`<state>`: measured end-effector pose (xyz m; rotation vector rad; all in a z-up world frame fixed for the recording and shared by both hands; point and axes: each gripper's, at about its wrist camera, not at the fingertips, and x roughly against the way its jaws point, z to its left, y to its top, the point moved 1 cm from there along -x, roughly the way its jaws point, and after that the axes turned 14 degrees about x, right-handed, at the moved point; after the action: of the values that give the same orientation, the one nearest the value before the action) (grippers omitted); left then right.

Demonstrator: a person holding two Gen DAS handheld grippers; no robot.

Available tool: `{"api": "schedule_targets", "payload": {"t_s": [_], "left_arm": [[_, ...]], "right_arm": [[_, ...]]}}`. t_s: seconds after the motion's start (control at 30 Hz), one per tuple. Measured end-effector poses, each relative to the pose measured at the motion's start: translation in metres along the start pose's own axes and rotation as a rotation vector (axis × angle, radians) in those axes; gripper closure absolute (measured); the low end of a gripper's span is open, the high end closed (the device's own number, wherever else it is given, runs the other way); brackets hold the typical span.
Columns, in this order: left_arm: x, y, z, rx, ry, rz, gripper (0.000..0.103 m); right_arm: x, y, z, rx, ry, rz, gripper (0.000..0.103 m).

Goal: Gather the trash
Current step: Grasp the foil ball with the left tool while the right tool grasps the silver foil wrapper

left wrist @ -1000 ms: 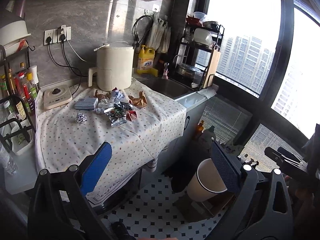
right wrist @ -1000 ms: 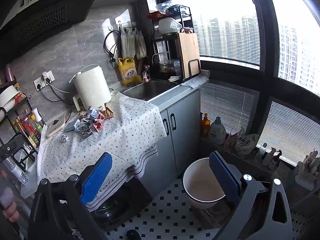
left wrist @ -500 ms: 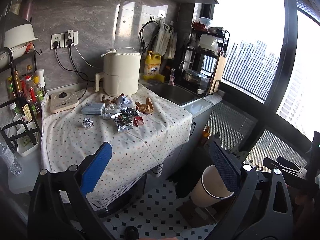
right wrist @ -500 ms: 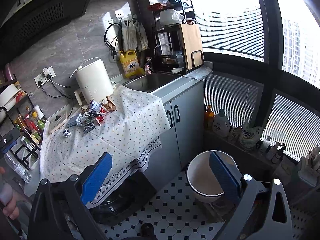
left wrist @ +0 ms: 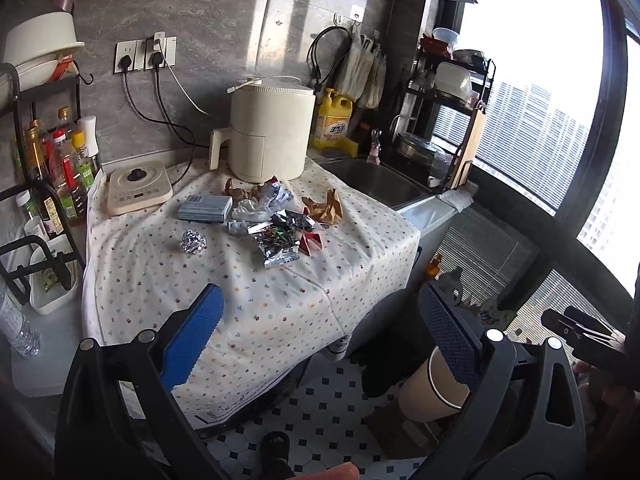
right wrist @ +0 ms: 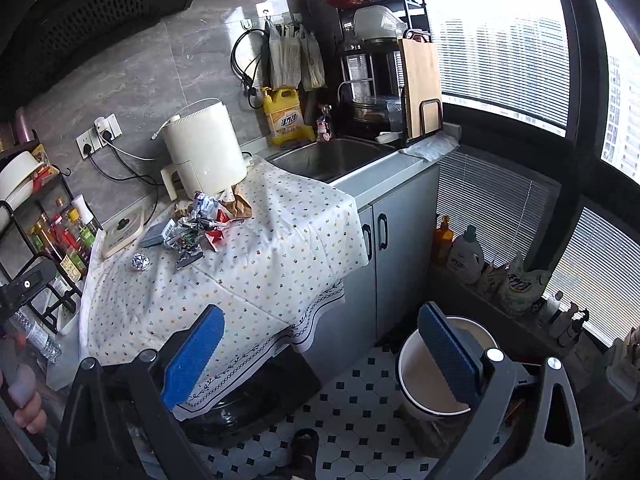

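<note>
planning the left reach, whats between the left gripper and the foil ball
Left wrist view: only bare dotted tablecloth between the open left gripper and the foil ball.

The right gripper (right wrist: 320, 350) is hanging open at the bottom of the frame, holding nothing. Trash (right wrist: 196, 224) is lying on the cloth (right wrist: 260, 264), left of centre. A bin (right wrist: 420, 376) is standing lower right.
</note>
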<state>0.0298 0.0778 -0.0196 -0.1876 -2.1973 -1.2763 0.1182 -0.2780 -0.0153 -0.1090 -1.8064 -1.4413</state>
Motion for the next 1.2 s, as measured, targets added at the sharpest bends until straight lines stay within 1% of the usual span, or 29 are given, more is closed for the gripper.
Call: {"api": "schedule_targets", "payload": {"t_s": [0.13, 0.23, 0.3, 0.37, 0.43, 0.5, 0.67, 0.77, 0.9, 1.03, 1.1, 1.17, 1.2], "left_arm": [[-0.037, 0.018, 0.027, 0.048, 0.004, 0.027, 0.006], [-0.059, 0.033, 0.042, 0.053, 0.013, 0.017, 0.006], [-0.075, 0.043, 0.053, 0.061, 0.015, 0.031, 0.006], [-0.092, 0.051, 0.064, 0.069, 0.013, 0.047, 0.006], [-0.109, 0.058, 0.075, 0.074, 0.018, 0.063, 0.007], [-0.126, 0.064, 0.089, 0.088, 0.026, 0.08, 0.012], [-0.169, 0.076, 0.129, 0.158, 0.053, 0.142, 0.032], [-0.19, 0.082, 0.146, 0.176, 0.065, 0.168, 0.033], [-0.222, 0.089, 0.165, 0.172, 0.099, 0.206, 0.036], [-0.249, 0.092, 0.18, 0.171, 0.109, 0.244, 0.037], [-0.26, 0.09, 0.186, 0.166, 0.118, 0.263, 0.041], [-0.27, 0.088, 0.194, 0.179, 0.124, 0.292, 0.058], [-0.271, 0.089, 0.196, 0.179, 0.136, 0.278, 0.06]], "right_arm": [[-0.034, 0.023, 0.012, 0.006, 0.017, 0.016, 0.008], [-0.063, 0.041, 0.026, 0.042, 0.031, 0.024, 0.008], [-0.086, 0.051, 0.037, 0.046, 0.065, 0.044, 0.014], [-0.106, 0.062, 0.049, 0.053, 0.094, 0.062, 0.016], [-0.125, 0.072, 0.062, 0.058, 0.127, 0.067, 0.016], [-0.142, 0.08, 0.075, 0.064, 0.149, 0.077, 0.017], [-0.184, 0.097, 0.107, 0.091, 0.212, 0.113, 0.02], [-0.21, 0.106, 0.126, 0.104, 0.235, 0.145, 0.022], [-0.245, 0.116, 0.147, 0.112, 0.27, 0.197, 0.034], [-0.274, 0.127, 0.164, 0.121, 0.285, 0.225, 0.035], [-0.289, 0.133, 0.172, 0.131, 0.288, 0.238, 0.036], [-0.303, 0.138, 0.179, 0.145, 0.285, 0.256, 0.036], [-0.31, 0.14, 0.183, 0.154, 0.285, 0.266, 0.036]]}}
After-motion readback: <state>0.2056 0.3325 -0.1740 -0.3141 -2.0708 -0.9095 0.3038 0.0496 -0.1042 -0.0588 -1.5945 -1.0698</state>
